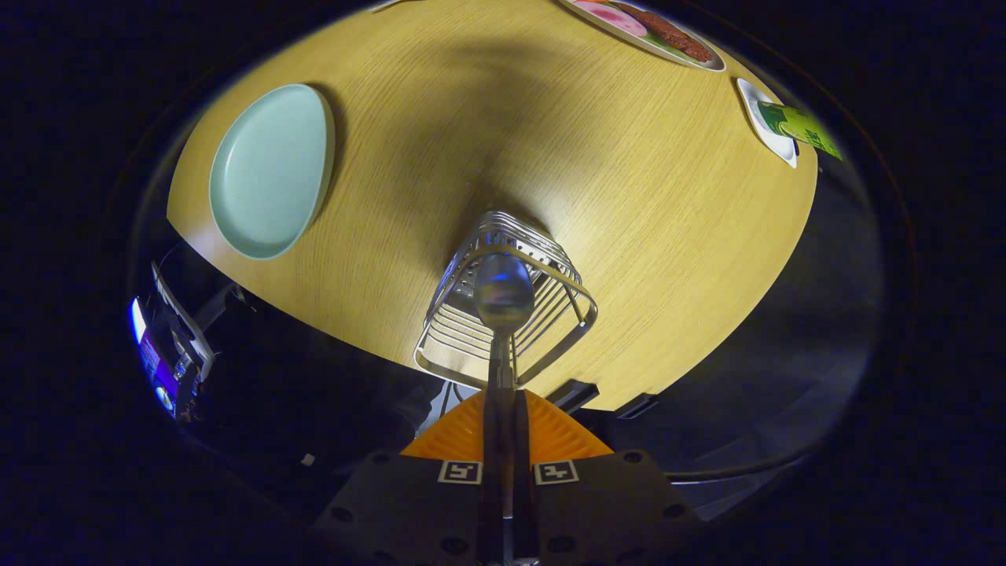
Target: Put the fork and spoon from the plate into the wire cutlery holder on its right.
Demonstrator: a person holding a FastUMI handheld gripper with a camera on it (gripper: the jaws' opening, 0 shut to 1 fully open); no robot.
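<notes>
Above wooden table point(629, 196), tongs point(503, 409) clamp spoon point(503, 299).

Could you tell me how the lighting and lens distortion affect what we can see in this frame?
Gripper view: the fisheye bends the wooden table into a dome; a broad shadow falls across it beyond the wire cutlery holder; the spoon, clamped in the gripper, looks soft and dim; the pale green plate is evenly lit; the surroundings below the table edge are dark.

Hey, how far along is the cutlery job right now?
The plate lies bare, so both pieces are off it. The hand-held gripper is shut on the spoon, bowl poised above the wire cutlery holder. Left: lower and release it. Whether the fork is already inside, I cannot tell.
</notes>
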